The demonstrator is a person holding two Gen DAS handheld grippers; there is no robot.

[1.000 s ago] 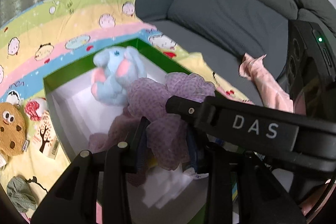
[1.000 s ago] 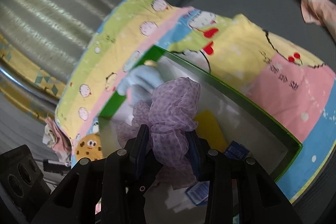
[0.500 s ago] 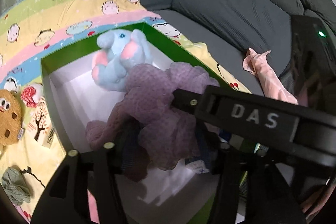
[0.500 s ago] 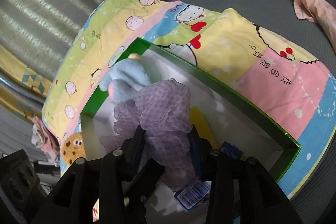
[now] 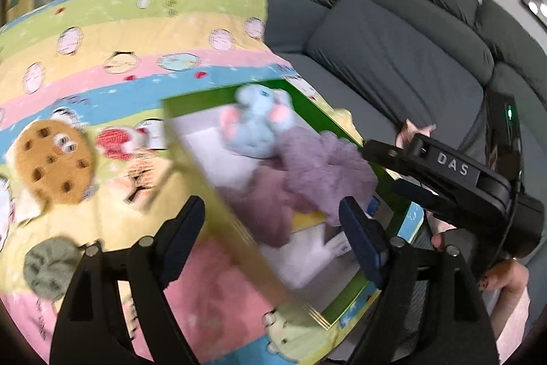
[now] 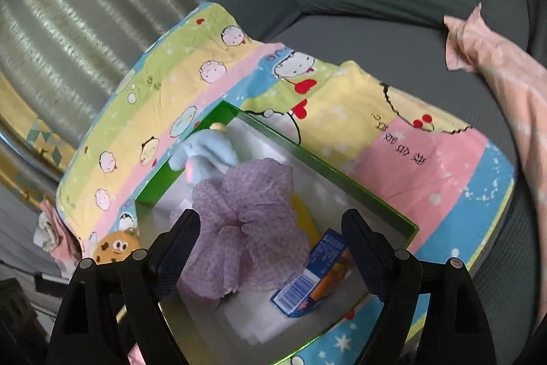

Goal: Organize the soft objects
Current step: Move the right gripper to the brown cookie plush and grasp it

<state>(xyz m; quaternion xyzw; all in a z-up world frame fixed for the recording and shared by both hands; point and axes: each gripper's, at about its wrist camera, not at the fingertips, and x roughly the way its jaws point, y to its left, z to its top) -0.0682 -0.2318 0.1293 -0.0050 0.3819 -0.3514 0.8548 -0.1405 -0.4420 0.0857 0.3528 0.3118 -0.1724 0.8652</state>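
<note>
A purple mesh fabric (image 6: pixel 246 224) lies loose in the green-rimmed box (image 6: pixel 342 175), against a light blue plush (image 6: pixel 205 153); both also show in the left wrist view, the fabric (image 5: pixel 318 173) and the plush (image 5: pixel 254 125). My right gripper (image 6: pixel 270 245) is open above the fabric, holding nothing. My left gripper (image 5: pixel 273 228) is open over the box's near wall (image 5: pixel 239 228), empty. The right gripper's body (image 5: pixel 454 173) reaches in from the right.
A cookie plush (image 5: pixel 54 161) and a grey-green knitted ball (image 5: pixel 48 265) lie on the striped cartoon blanket (image 5: pixel 119 33) left of the box. A blue packet (image 6: pixel 314 276) lies in the box. A pink cloth (image 6: pixel 495 64) lies on the grey sofa (image 5: pixel 393 57).
Both grippers have opened and let go of the purple fabric, which now rests in the box. Both have pulled back; the left view has swung left.
</note>
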